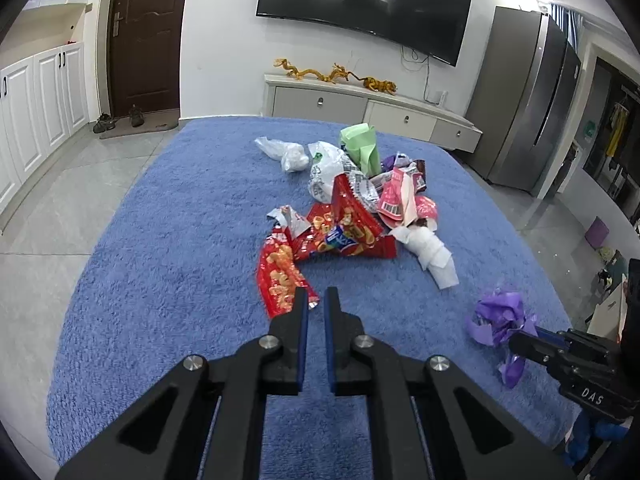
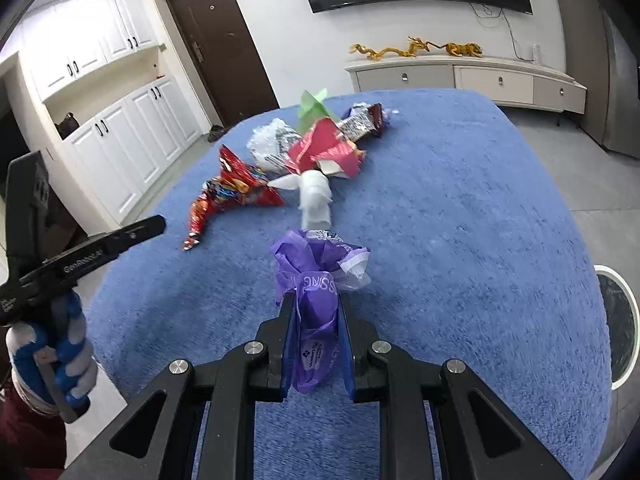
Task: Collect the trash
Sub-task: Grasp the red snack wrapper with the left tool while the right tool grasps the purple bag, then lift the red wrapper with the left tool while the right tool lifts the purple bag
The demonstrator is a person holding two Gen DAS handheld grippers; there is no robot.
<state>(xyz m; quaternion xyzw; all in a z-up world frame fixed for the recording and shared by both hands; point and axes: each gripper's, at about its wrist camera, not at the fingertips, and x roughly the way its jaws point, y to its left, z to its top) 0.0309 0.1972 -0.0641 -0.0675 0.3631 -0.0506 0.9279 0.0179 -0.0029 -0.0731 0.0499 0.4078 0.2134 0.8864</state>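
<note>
A: How far along does this look?

B: Early, I'd say. The right gripper (image 2: 316, 312) is clamped on a purple bag (image 2: 318, 280), which stands up between its fingers over the blue cloth (image 2: 460, 220). That is the only piece in hand.

A: And the rest of the trash?

B: Mostly in one pile near the middle of the cloth. There's a red snack wrapper (image 1: 280, 276) at the near edge, a second red wrapper (image 1: 344, 224) behind it, a white tissue roll (image 1: 428, 252) to the right, a pink packet (image 1: 394, 200), a green bag (image 1: 360, 146) at the back, and a clear plastic bag (image 1: 282, 154) a little apart on the left.

A: What's the left gripper (image 1: 317, 300) doing?

B: Nothing is held. Its jaws stand slightly apart, with only a narrow gap, and its tips hover just beside the near end of the red snack wrapper. From this angle I can't tell if they touch it.

A: Is there a bin?

B: A white-rimmed round thing (image 2: 618, 328) sits at the right edge of the right wrist view, below the cloth's edge. It may be a bin, but it's cut off, so I wouldn't swear to it.

A: So what's left?

B: Nearly everything: the purple bag has to be dropped off, and the whole pile is yet to be cleared piece by piece.
</note>
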